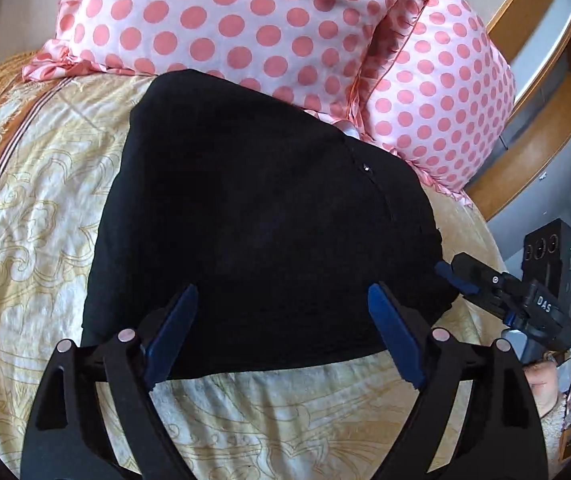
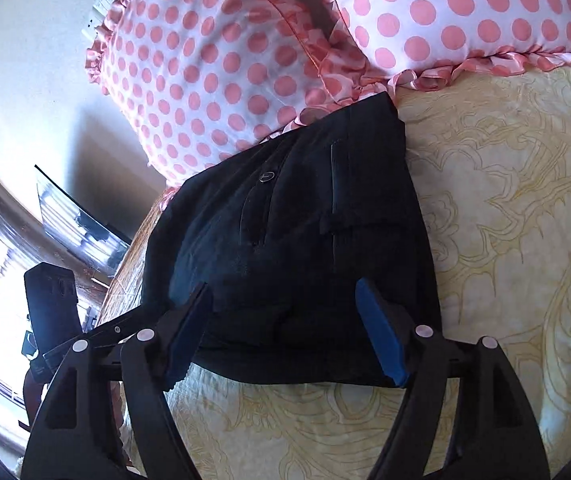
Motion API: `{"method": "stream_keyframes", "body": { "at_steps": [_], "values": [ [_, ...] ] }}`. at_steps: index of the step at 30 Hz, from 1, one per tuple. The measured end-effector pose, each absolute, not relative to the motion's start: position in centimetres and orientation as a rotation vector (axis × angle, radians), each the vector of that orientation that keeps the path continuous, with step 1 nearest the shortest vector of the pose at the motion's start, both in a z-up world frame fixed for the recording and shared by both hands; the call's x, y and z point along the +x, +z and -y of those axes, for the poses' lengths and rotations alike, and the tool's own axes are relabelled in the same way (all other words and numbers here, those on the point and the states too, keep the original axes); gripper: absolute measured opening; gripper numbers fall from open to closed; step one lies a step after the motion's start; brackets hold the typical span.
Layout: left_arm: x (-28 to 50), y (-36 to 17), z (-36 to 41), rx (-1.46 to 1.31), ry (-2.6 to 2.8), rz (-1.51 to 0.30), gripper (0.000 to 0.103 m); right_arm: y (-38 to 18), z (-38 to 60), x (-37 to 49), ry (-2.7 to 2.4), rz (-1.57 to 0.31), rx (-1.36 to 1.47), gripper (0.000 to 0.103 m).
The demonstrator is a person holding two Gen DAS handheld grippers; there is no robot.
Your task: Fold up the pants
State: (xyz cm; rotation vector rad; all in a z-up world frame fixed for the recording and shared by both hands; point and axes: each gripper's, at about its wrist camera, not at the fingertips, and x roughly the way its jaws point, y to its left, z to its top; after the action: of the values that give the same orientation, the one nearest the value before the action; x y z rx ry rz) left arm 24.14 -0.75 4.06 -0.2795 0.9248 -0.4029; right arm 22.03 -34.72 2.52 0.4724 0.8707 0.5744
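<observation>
The black pants (image 1: pixel 261 216) lie folded into a compact dark block on the bed cover (image 1: pixel 45 208), which is cream with a golden pattern. The far edge of the pants touches the two pink dotted pillows (image 1: pixel 245 20) at the head of the bed. In the right wrist view a button (image 2: pixel 266 176) and a pocket seam are visible on the top layer of the pants (image 2: pixel 297 240).

The left gripper (image 1: pixel 283 332) hovers over the near edge of the folded pants. Its blue fingers (image 1: pixel 395 340) stand wide apart and released, with nothing pressed between them. The right gripper (image 2: pixel 285 332) is over the near edge too, seen from the other side. Its fingers (image 2: pixel 381 340) are also spread and hold nothing; the fabric only lies below them.

In the left wrist view the right gripper (image 1: pixel 457 276) appears near the right corner of the pants, and part of a hand (image 1: pixel 541 384) shows behind it.
</observation>
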Motion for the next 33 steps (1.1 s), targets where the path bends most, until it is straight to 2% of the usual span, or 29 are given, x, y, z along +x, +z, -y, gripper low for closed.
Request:
{"method": "stream_keyframes", "body": {
  "at_steps": [1,3,5,6,10,17,33],
  "values": [
    [23.8,4.4,1.0,-0.259,-0.375,-0.916,0.086,3.1,34.5,21.6,0.552,-0.868,0.456,0.088],
    [22.0,5.5,1.0,-0.199,-0.321,-0.851,0.089,4.9,34.1,19.6,0.523,-0.810,0.418,0.101],
    [19.6,6.9,1.3,-0.110,-0.284,-0.762,0.100,6.3,34.0,16.6,0.488,-0.728,0.359,0.102],
    [18.3,7.2,1.3,-0.060,-0.246,-0.722,0.101,6.7,33.8,14.9,0.453,-0.696,0.329,0.102],
    [14.3,6.1,1.0,0.072,-0.142,-0.713,0.101,5.6,32.1,10.0,0.338,-0.691,0.225,0.102],
    [9.2,3.2,-1.0,0.044,-0.065,-0.770,0.101,2.8,29.8,5.1,0.223,-0.662,0.120,0.102],
    [7.8,1.4,-0.2,0.059,-0.092,-0.737,0.101,0.3,27.1,3.4,0.184,-0.657,0.018,0.102]
  ]
}}
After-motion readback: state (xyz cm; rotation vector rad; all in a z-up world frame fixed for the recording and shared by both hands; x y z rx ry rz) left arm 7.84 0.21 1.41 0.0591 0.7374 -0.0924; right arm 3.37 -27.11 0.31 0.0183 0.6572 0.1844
